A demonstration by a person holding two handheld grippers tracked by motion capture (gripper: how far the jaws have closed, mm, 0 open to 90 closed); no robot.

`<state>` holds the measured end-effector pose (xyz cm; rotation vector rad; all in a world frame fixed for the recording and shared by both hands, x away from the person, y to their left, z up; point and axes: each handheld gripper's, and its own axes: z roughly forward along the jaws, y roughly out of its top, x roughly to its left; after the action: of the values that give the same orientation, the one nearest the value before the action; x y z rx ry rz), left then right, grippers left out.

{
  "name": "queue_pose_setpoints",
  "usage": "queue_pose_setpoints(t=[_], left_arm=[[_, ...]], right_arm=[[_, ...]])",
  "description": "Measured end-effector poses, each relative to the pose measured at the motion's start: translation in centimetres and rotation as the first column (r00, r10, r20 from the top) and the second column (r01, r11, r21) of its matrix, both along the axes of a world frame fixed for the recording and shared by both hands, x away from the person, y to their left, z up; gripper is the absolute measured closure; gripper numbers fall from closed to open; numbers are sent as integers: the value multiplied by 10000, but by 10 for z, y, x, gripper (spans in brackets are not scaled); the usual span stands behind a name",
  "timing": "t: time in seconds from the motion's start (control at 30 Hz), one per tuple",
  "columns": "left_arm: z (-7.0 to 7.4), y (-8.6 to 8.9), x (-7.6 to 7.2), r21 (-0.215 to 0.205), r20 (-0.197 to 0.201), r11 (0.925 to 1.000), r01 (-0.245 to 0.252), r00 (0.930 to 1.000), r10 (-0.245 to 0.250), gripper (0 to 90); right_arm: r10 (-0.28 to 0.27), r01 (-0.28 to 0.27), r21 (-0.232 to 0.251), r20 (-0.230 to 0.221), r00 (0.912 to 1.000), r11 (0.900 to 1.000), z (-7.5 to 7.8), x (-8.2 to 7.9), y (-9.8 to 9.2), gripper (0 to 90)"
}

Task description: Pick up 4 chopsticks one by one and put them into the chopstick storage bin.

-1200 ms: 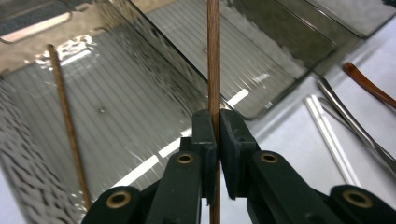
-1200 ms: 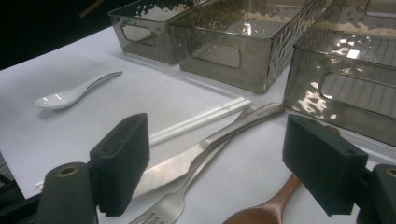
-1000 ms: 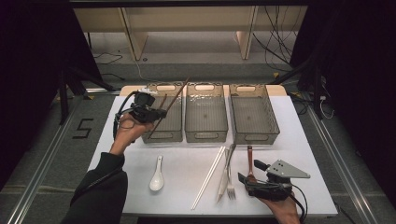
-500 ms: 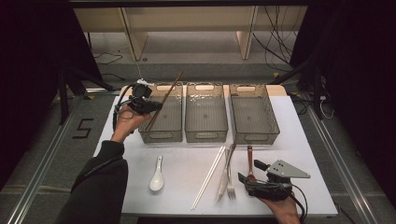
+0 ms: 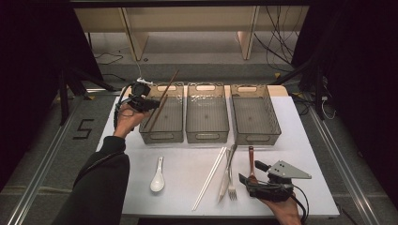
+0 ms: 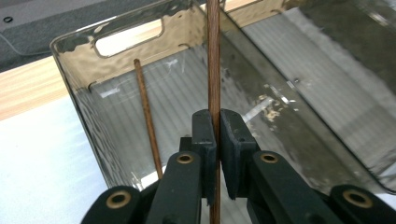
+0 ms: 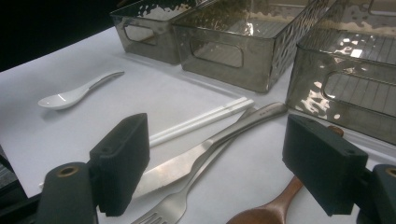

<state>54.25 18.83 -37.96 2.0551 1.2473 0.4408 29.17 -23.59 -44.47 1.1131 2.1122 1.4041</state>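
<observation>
Brown wooden chopstick (image 6: 214, 65) clamped between left gripper (image 6: 215, 140) pads, running on toward twelve o'clock over leftmost smoky bin (image 5: 164, 114). Second brown chopstick (image 6: 148, 121) leaning inside that bin at ten o'clock from the jaws. Right gripper (image 7: 233, 158) resting with jaws spread wide, holding nothing; wooden spoon (image 7: 275, 210), knife (image 7: 205, 151) and fork (image 7: 187, 191) between the pads on white table (image 5: 187, 159).

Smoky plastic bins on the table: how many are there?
3, in a row across the far side: the left smoky plastic bin, where a brown wooden chopstick is going in, the middle bin and the right bin.
</observation>
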Motion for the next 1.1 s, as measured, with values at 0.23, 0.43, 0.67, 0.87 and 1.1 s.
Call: queue_pose_setpoints(t=[0.23,0.43,0.67,0.87,1.1], left_arm=[[-7,0,2,92,-64,9999,-99,9999,100,843],[-11,1,2,27,-92,9998,-197,9998,197,843],[-18,1,4,9,-314,9994,-352,9989,352,842],[-24,0,6,73,-533,9991,-424,9977,427,837],[-22,2,4,-160,-570,9970,-755,9956,745,670]], right_arm=[[-9,9,15,7,10000,10000,0,0,-1,237],[-2,2,-2,-5,10000,10000,0,0,0,237],[4,-4,3,-13,10000,10000,0,0,0,238],[0,0,11,-3,10000,10000,0,0,0,238],[-6,6,11,4,10000,10000,0,0,0,238]])
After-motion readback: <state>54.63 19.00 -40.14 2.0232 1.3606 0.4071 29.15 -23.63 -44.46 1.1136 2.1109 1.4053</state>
